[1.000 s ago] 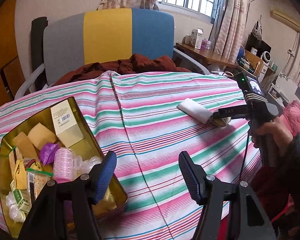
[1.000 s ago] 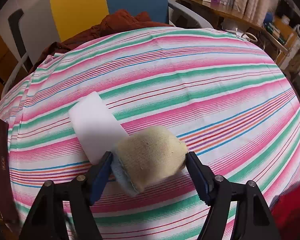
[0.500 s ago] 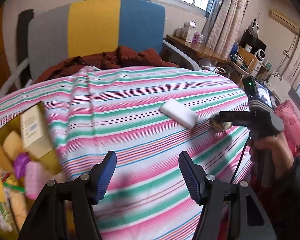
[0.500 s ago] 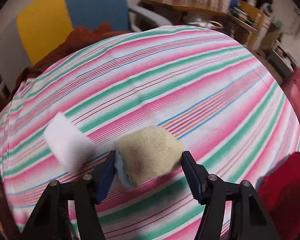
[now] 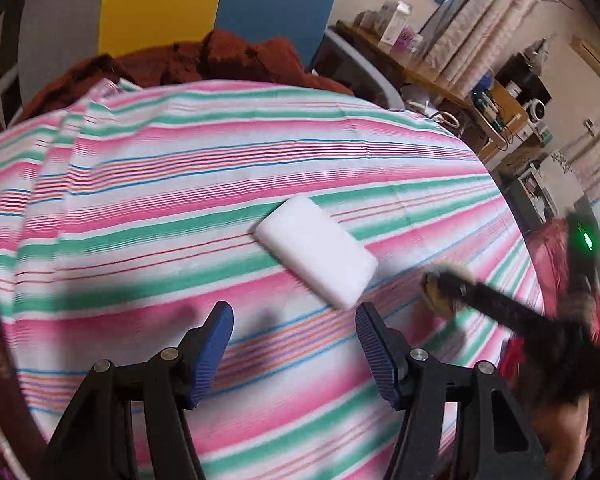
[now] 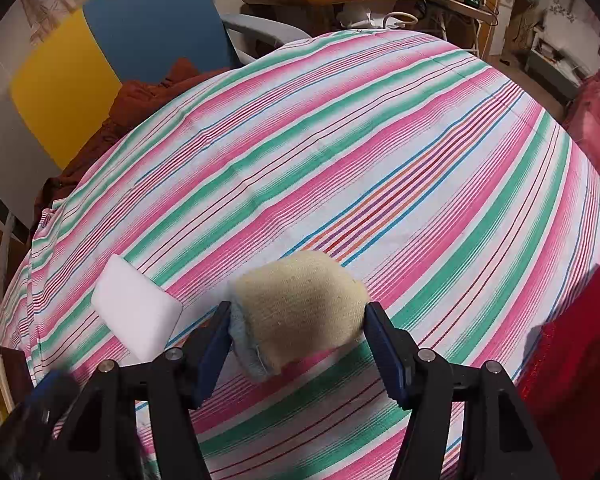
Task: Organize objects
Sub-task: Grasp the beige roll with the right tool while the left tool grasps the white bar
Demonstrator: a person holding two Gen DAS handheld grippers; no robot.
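Right tool [image 6: 298, 336] clamped on soft roll [image 6: 300, 304]; left tool [image 5: 294, 336] wide open, empty, nearing sponge [image 5: 316, 250]; could collide, squeeze roll loose.

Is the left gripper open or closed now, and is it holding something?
Open and empty: the left gripper has its jaws wide apart, with the white sponge lying just ahead.
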